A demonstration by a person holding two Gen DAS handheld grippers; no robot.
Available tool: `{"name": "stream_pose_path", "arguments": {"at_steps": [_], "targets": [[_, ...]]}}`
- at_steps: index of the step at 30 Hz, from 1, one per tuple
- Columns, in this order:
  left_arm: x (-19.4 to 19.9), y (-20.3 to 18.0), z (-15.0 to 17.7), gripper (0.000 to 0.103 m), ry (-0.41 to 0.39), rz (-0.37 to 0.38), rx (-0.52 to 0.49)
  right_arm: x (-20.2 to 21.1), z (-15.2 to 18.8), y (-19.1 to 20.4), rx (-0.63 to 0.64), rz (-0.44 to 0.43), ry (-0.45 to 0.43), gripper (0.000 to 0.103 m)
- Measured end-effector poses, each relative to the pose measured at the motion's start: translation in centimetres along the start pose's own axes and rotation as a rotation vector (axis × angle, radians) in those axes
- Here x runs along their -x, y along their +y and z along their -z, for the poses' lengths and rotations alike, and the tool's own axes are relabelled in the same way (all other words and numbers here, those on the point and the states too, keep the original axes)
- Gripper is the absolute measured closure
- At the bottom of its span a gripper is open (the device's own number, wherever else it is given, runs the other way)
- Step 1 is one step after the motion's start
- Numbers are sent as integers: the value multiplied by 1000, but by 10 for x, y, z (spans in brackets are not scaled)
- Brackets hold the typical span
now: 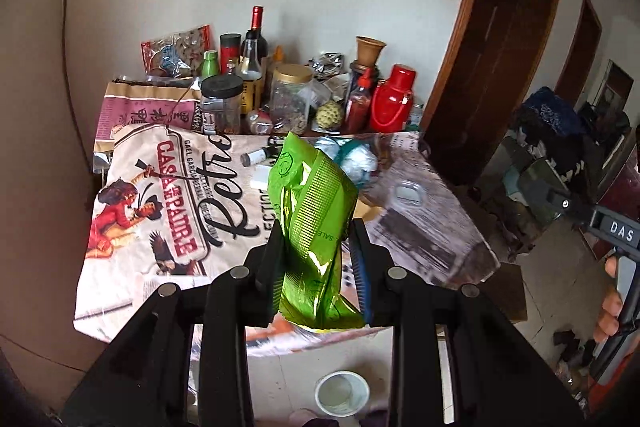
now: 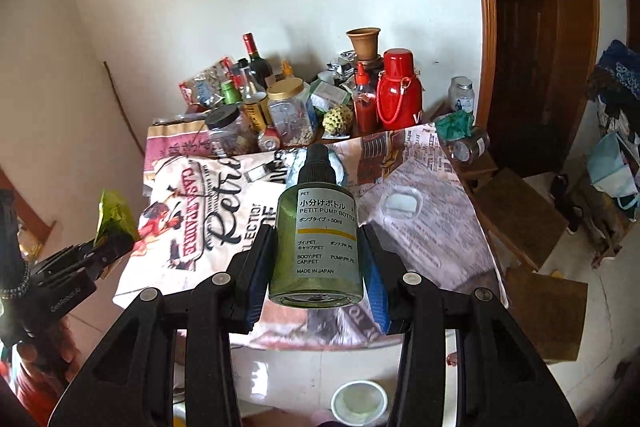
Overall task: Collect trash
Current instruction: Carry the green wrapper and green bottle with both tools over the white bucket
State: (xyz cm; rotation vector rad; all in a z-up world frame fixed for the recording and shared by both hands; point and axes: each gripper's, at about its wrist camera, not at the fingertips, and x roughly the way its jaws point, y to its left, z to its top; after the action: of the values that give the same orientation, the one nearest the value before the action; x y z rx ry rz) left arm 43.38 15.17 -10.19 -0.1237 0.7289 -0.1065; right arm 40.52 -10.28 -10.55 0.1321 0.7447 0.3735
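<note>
My left claw [image 1: 318, 247] is clamped on a crumpled green foil wrapper [image 1: 314, 219], its black fingers pressing the packet from both sides and holding it up in the air above the desk [image 1: 440, 227]. My right claw [image 2: 316, 247] grips a small green pump bottle [image 2: 316, 247] with a black cap and a white label reading "Petit Pump Bottle"; the bottle stands upright between the blue-edged pads, also lifted above the desk.

The desk is covered by a printed cloth [image 1: 168, 195] with a vintage poster design and large script lettering. Along its far edge, against a white wall, stands a crowd of things: a dark wine bottle [image 1: 256, 35], a jar with a gold lid [image 1: 291, 99], a jar with a black lid [image 1: 222, 103], a red flask [image 1: 394, 99], a red sauce bottle [image 1: 360, 103] and a brown clay pot [image 1: 370, 51]. A clear plastic lid [image 2: 400, 203] lies flat on the cloth to the right.

Below both claws, low in each view, a white paper cup [image 1: 341, 393] sits on the pale floor, its mouth facing up. A dark wooden door [image 1: 500, 47] stands to the right. In the right wrist view, the left claw appears at the far left, the green wrapper sticking up from it.
</note>
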Motion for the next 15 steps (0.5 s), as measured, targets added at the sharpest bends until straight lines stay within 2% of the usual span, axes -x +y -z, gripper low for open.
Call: {"name": "stream_pose_path", "arguments": {"at_steps": [9, 15], "targets": [[31, -70, 50, 74, 15, -13, 9, 42, 46, -25, 55, -88, 19, 64], [53, -123, 91, 74, 38, -12, 75, 74, 78, -48, 109, -118, 54, 64]]}}
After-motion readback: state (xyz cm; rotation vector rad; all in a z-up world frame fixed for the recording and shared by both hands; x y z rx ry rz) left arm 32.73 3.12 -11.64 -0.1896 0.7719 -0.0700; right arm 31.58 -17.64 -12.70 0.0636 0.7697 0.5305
